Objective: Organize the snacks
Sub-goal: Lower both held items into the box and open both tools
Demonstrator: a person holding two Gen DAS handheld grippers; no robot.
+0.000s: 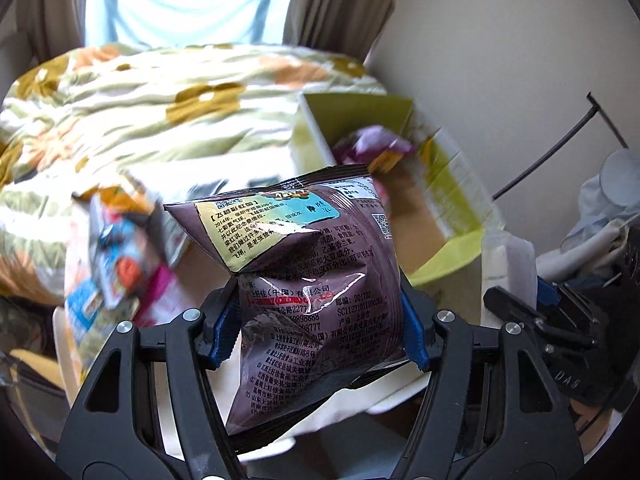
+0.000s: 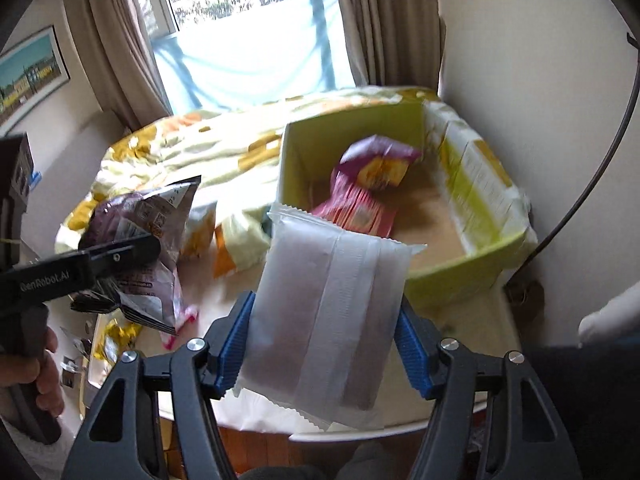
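My left gripper (image 1: 316, 328) is shut on a dark purple snack bag (image 1: 304, 280), held in the air in front of the green box (image 1: 452, 252). The same bag (image 2: 140, 232) and left gripper (image 2: 120, 256) show at the left of the right wrist view. My right gripper (image 2: 320, 344) is shut on a white frosted snack packet (image 2: 324, 312), held just before the near wall of the green cardboard box (image 2: 460, 268). Inside the box lie a purple and yellow bag (image 2: 376, 164) and a pink packet (image 2: 356, 208).
Loose snack packets (image 1: 116, 272) lie on the table to the left, more shows in the right wrist view (image 2: 204, 232). A flowered quilt (image 1: 160, 112) covers the bed behind. A wall and black cable (image 2: 600, 168) stand at the right. The table's front edge (image 2: 360, 436) is near.
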